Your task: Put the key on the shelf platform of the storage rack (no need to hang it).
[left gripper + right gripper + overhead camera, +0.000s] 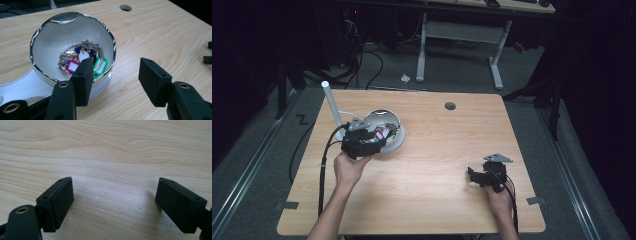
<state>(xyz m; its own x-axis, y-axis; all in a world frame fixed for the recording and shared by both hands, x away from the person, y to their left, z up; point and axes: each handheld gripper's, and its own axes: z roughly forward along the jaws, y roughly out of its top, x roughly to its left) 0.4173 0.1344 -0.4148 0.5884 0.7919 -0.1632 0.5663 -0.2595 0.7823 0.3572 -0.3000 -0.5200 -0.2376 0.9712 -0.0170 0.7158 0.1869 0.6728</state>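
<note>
Two tongs spread, nothing pinched. Left tongs (115, 80) at bowl (50, 40) rim, one jaw overlapping near edge; key tags (82, 60) on rings heaped inside. Right tongs (113, 203) low over bare table (105, 150), at 4 o'clock from bowl, well apart.

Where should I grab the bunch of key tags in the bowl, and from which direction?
Come straight down from above: the bowl's steep walls block any side approach. Close the open left gripper on the wire rings at the heap's top, where the key tags gather. That's a judgement.
</note>
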